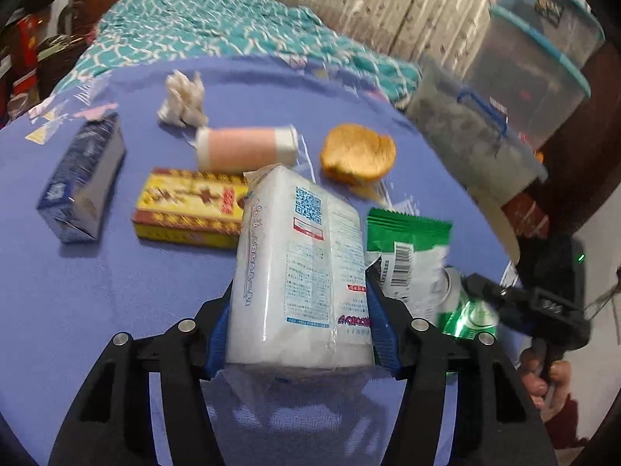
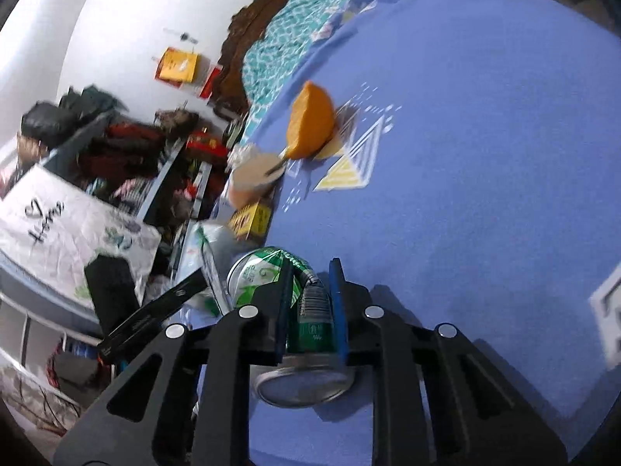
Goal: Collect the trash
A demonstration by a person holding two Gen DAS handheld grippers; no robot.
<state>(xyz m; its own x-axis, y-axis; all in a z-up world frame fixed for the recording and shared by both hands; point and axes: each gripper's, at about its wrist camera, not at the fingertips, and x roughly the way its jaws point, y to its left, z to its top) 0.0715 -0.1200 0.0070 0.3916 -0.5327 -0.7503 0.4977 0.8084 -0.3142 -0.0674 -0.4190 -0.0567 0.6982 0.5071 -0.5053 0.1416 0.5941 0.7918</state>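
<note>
Between your left hand-held gripper's (image 1: 299, 334) pads sits the white tissue pack (image 1: 299, 272), gripped across its width, long axis pointing away. Your right hand-held gripper (image 2: 310, 303) clamps the crushed green can (image 2: 306, 310) on the bed (image 2: 485, 155).

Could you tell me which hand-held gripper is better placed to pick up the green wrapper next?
Neither is free: the left hand-held gripper holds the tissue pack, the right a can. The green wrapper lies between them.

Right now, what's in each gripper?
Left gripper: closed on the white tissue pack.
Right gripper: closed on the crushed green can.
</note>
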